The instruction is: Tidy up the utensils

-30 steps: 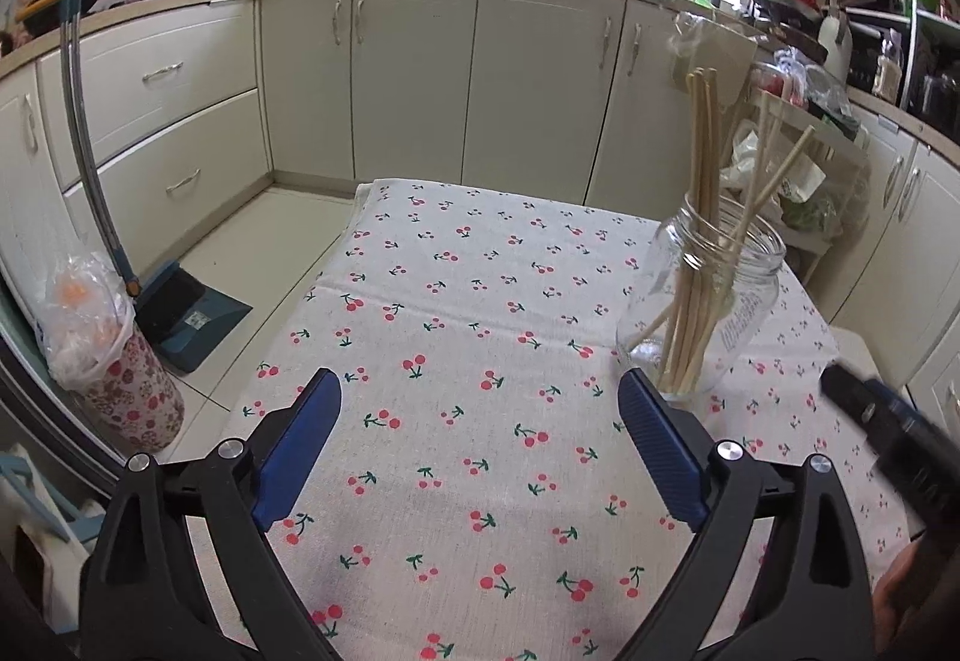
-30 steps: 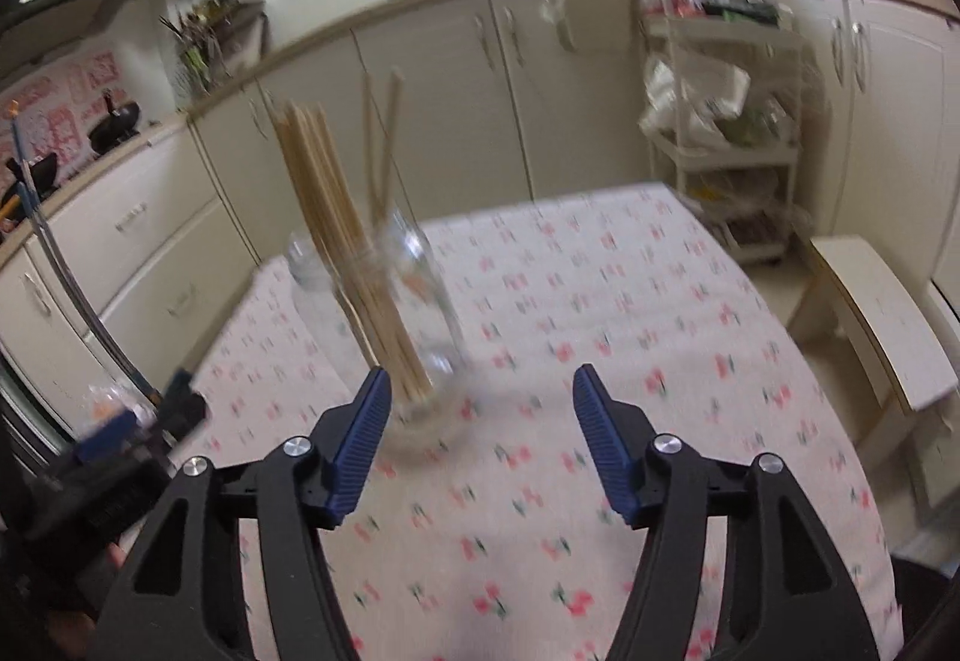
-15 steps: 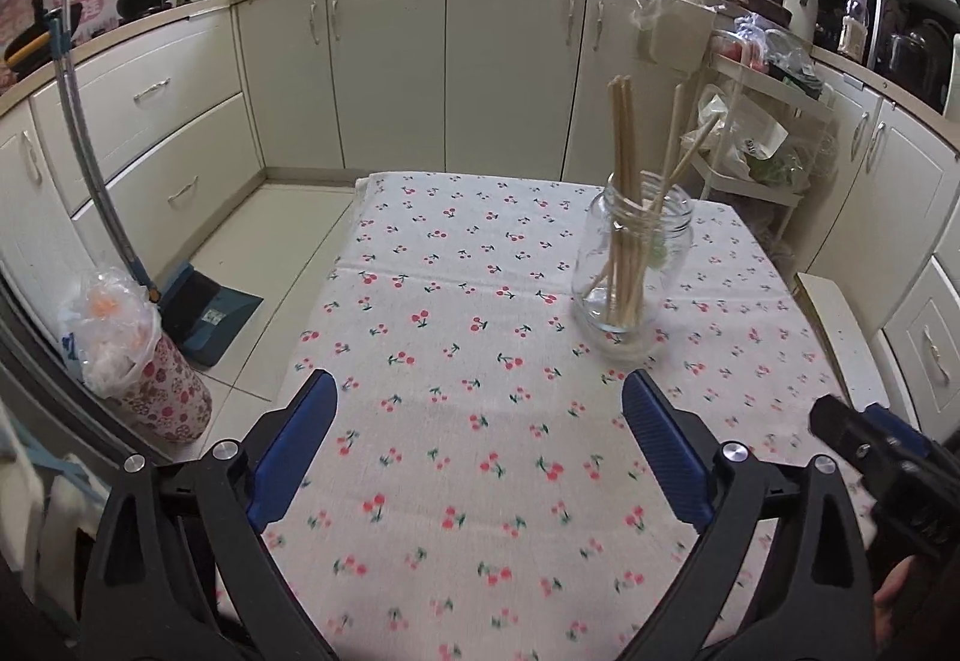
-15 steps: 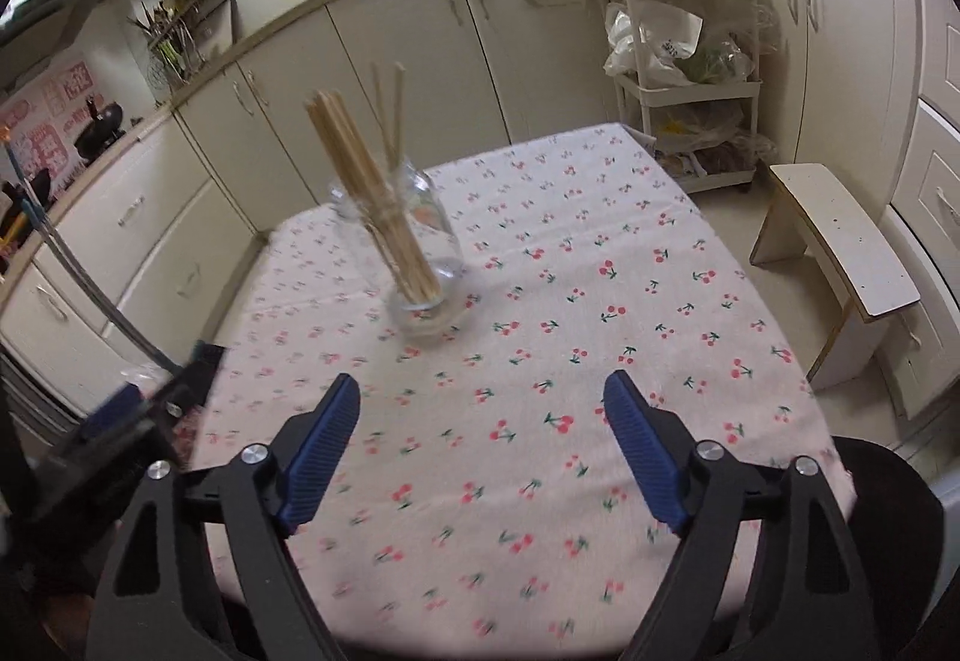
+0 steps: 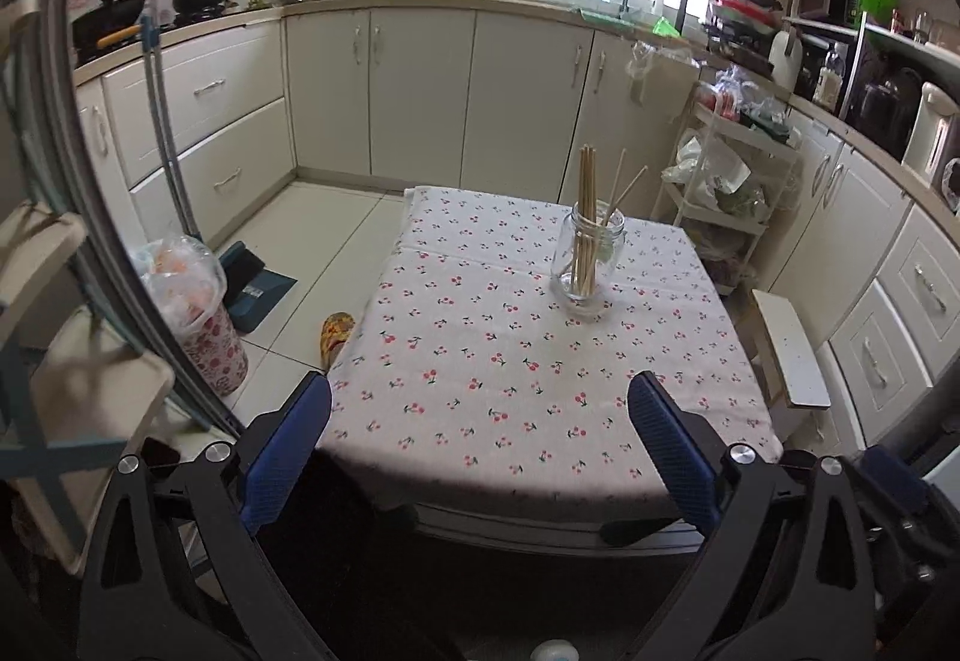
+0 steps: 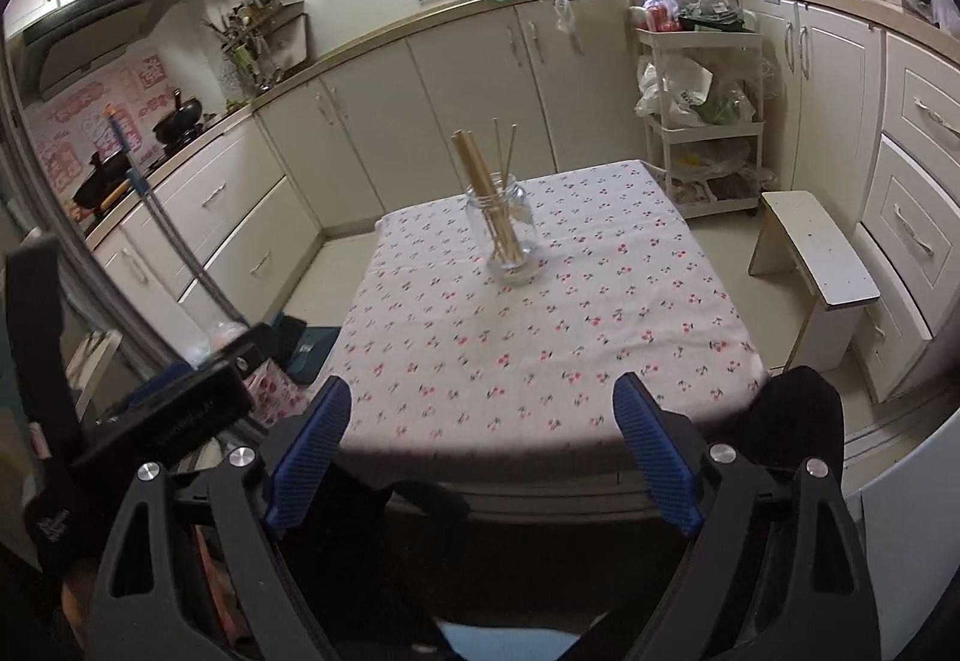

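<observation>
A clear glass jar [image 5: 588,265] stands upright on the far half of the table with the cherry-print cloth [image 5: 510,379]. A bundle of wooden chopsticks [image 5: 587,193] stands in it, with two more leaning to the right. In the right wrist view the same jar [image 6: 509,235] and chopsticks [image 6: 480,175] sit mid-table. My left gripper [image 5: 480,391] hangs open over the table's near edge, well back from the jar, with nothing between its blue pads. My right gripper [image 6: 481,389] is open too, empty, just as far back.
A white stool [image 6: 822,265] stands right of the table. Behind it is a shelf trolley [image 6: 696,120] full of bags. Left of the table on the floor are a lined bin [image 5: 192,313], a dustpan [image 5: 258,289] and a slipper [image 5: 336,331]. Cabinets ring the room.
Both grippers have drawn back and up from the jar to the table's near edge. The right jaws have spread wider. The jar and chopsticks have stayed put.
</observation>
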Action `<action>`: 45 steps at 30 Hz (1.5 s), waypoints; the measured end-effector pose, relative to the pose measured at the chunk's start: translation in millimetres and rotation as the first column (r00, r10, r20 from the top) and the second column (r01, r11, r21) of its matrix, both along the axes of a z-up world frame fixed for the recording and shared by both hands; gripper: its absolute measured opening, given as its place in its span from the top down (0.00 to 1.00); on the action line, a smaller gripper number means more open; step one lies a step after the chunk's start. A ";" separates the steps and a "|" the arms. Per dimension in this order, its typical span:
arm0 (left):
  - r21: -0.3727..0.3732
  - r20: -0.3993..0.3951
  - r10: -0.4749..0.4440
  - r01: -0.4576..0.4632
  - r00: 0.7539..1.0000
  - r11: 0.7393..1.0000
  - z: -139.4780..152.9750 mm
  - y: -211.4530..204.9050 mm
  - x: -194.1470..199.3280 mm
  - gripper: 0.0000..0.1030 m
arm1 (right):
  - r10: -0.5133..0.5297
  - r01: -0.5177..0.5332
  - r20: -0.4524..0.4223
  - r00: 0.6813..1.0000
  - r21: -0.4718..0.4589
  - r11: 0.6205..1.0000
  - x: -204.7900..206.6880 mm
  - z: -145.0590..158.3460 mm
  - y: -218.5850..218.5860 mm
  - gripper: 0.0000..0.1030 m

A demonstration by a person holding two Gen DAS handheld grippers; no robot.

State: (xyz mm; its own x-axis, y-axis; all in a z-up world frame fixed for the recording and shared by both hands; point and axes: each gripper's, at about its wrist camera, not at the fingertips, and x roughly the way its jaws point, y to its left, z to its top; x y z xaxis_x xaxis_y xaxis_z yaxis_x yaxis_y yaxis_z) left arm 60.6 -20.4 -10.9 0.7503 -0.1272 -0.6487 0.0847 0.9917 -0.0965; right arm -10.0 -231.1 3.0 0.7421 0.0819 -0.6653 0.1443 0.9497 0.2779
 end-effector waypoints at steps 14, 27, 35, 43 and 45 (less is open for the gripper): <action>0.008 0.165 0.016 -0.017 0.986 1.000 56.1 26.6 -82.2 0.07 | 0.037 -0.031 0.111 0.993 -0.055 0.998 -44.9 39.8 27.7 0.16; -0.014 0.168 0.017 -0.015 0.986 1.000 60.7 29.3 -84.3 0.07 | 0.052 -0.041 0.146 0.988 -0.076 0.996 -54.2 51.2 31.9 0.13; -0.007 0.167 0.045 -0.045 0.985 0.999 63.3 31.8 -82.8 0.07 | 0.053 -0.043 0.148 0.987 -0.073 0.996 -56.1 50.7 32.3 0.13; 0.004 0.164 0.046 -0.048 0.985 0.999 61.8 30.1 -82.3 0.07 | 0.057 -0.046 0.148 0.987 -0.076 0.996 -55.7 51.8 34.4 0.12; 0.007 0.161 0.047 -0.049 0.986 0.999 61.1 30.1 -81.1 0.07 | 0.057 -0.046 0.148 0.987 -0.075 0.996 -55.7 51.8 34.1 0.12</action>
State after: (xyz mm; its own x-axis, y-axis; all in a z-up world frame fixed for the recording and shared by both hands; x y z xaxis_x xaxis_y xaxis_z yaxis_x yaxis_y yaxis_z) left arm -20.5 9.7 50.2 0.8501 -0.0824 -0.5201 0.0508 0.9959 -0.0748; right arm -65.7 -197.0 54.8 0.8298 0.0790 -0.5525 0.0563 0.9730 0.2237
